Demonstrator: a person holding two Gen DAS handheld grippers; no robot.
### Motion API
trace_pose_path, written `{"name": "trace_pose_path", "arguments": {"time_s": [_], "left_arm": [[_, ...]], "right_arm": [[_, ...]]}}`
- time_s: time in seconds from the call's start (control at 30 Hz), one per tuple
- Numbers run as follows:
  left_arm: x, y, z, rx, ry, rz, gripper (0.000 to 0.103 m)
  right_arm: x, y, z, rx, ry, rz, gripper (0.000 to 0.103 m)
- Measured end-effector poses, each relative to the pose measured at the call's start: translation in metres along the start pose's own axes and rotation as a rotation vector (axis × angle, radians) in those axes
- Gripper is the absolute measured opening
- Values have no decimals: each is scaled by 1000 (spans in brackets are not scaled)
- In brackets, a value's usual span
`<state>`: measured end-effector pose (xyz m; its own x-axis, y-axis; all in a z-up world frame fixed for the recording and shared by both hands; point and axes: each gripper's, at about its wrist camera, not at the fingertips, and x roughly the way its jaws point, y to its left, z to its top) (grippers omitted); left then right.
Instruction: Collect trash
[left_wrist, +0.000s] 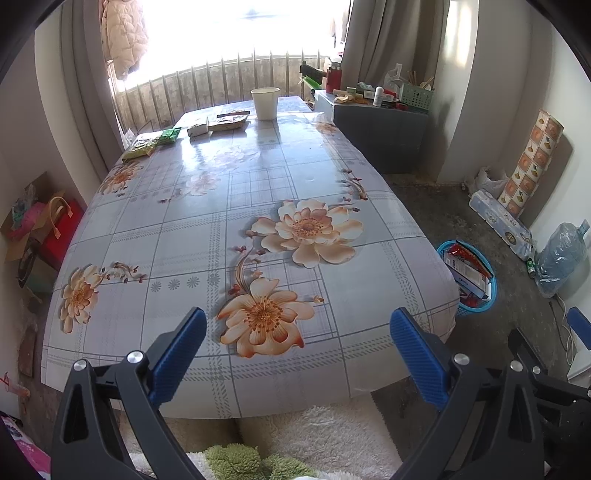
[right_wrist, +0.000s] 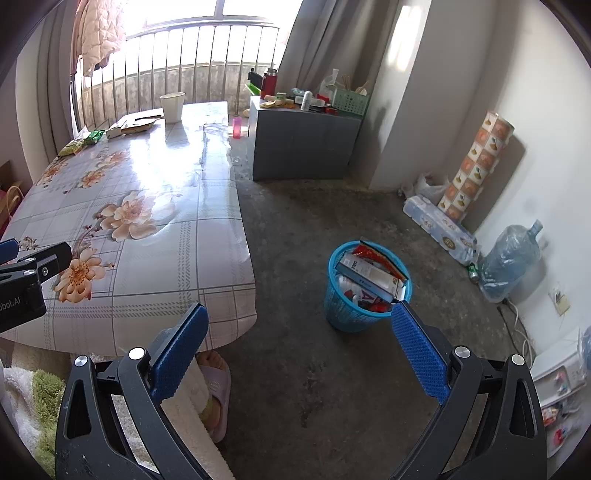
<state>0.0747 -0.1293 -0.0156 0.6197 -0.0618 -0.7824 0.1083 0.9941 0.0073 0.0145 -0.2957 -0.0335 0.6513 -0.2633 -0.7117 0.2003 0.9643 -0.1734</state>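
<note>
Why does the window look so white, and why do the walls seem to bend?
Left wrist view: the window is overexposed by daylight, which glares off the tablecloth; the fisheye lens bows the table edges. Right wrist view: the same sheen on the tablecloth, curved railing, dark corners.

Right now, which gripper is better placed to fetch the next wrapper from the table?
Probably left. The left gripper is open over the table, facing the wrappers; the right gripper faces the floor.

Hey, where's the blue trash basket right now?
The blue trash basket stands on the concrete floor to the right of the table, off its near corner, already stuffed with boxes and wrappers; in the right wrist view it sits just beyond the open right claw.
</note>
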Motion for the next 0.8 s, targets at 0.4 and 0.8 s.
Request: {"name": "trace_pose_path", "arguments": {"time_s": [0.4, 0.8], "left_arm": [[1, 2, 1, -9, 11, 6, 97], [1, 2, 1, -9, 11, 7, 97]], "right_arm": [[-2, -7, 1, 18, -4, -4, 95], [-2, -6, 1, 16, -5, -1, 95]]}}
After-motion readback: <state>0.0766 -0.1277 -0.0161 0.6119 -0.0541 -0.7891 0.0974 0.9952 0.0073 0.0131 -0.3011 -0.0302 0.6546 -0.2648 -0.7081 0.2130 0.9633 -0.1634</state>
